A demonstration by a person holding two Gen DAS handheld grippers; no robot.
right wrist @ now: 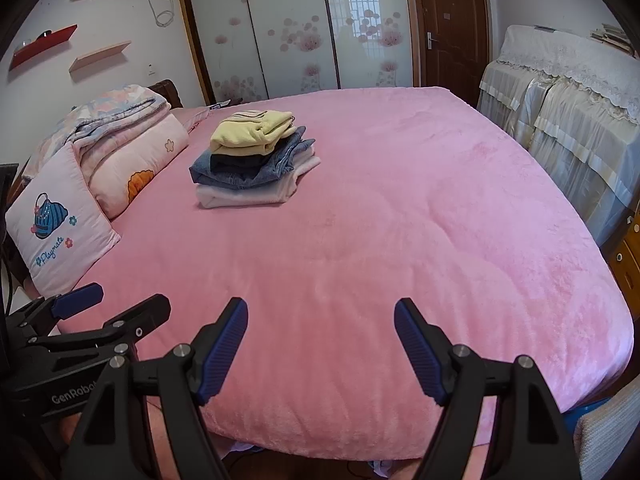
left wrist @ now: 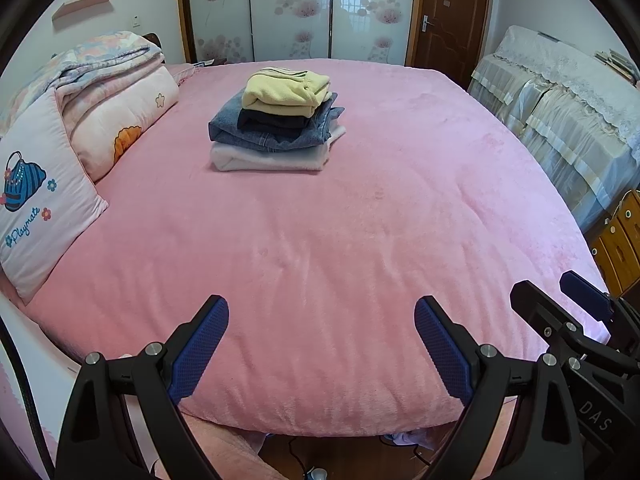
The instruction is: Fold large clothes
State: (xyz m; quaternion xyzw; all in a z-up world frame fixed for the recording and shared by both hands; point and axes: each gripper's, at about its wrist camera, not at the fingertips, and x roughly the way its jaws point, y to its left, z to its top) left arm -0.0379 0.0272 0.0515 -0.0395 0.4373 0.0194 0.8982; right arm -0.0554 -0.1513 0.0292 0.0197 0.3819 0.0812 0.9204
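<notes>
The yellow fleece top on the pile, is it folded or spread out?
Folded: the yellow fleece top sits as a neat bundle atop the stack.

left hand-held gripper jaws wide apart, right hand-held gripper likewise, side by side, angled downward

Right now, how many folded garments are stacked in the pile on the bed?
4 visible: yellow top uppermost, a dark garment under it, blue jeans below that, white garment at the bottom on the pink bedspread. Thinner pieces may be hidden between layers.
</notes>
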